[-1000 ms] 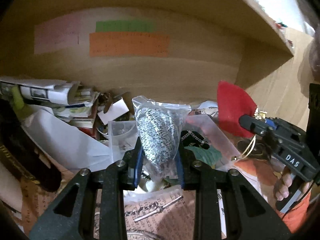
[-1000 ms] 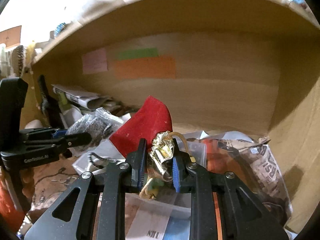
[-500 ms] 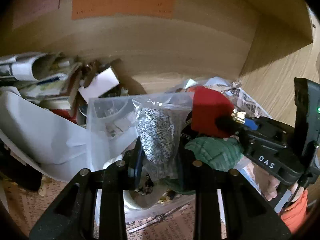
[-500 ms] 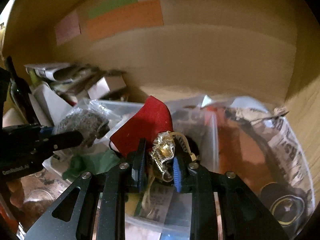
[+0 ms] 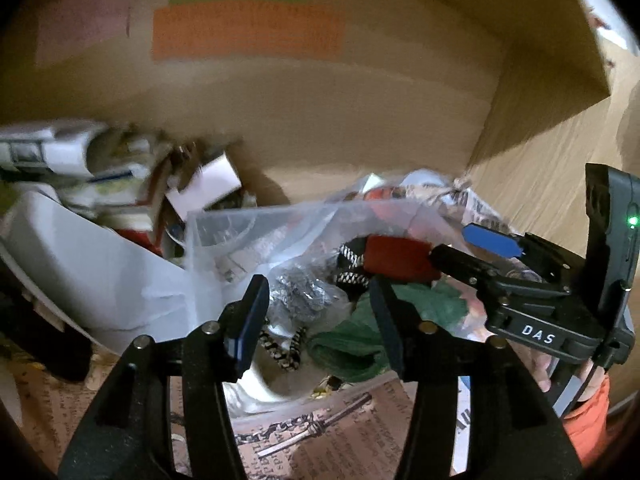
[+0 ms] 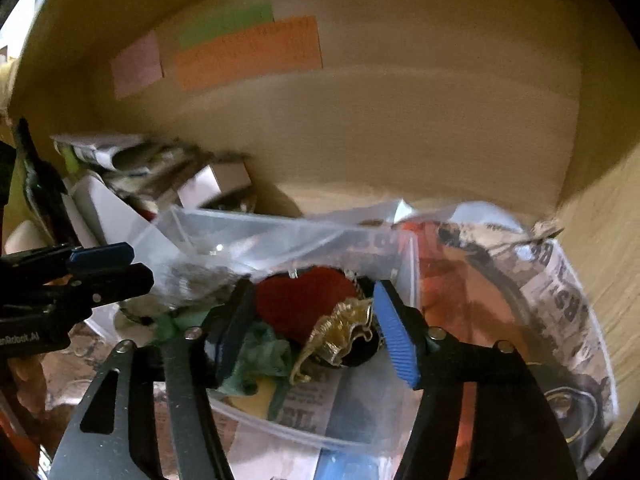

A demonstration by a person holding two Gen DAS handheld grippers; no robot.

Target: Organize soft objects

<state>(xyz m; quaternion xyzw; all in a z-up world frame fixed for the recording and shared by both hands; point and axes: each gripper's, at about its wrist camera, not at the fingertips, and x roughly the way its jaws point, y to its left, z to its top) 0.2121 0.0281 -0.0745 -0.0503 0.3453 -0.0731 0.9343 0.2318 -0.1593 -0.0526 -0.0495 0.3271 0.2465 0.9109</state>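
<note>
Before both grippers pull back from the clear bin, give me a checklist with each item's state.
1. Left gripper open: ok, its jaws stand wide apart.
2. Right gripper open: ok, jaws wide apart.
3. Bagged black-and-white cord free of the left gripper: ok, it lies between the jaws and touches neither finger.
4. Red velvet pouch with its gold trim free of the right gripper: cannot tell, the trim lies close to the blue pad.
5. Both items inside the clear plastic bin: ok, they lie beside the green cloth.
6. Grippers apart from each other: ok, a gap shows between them.
</note>
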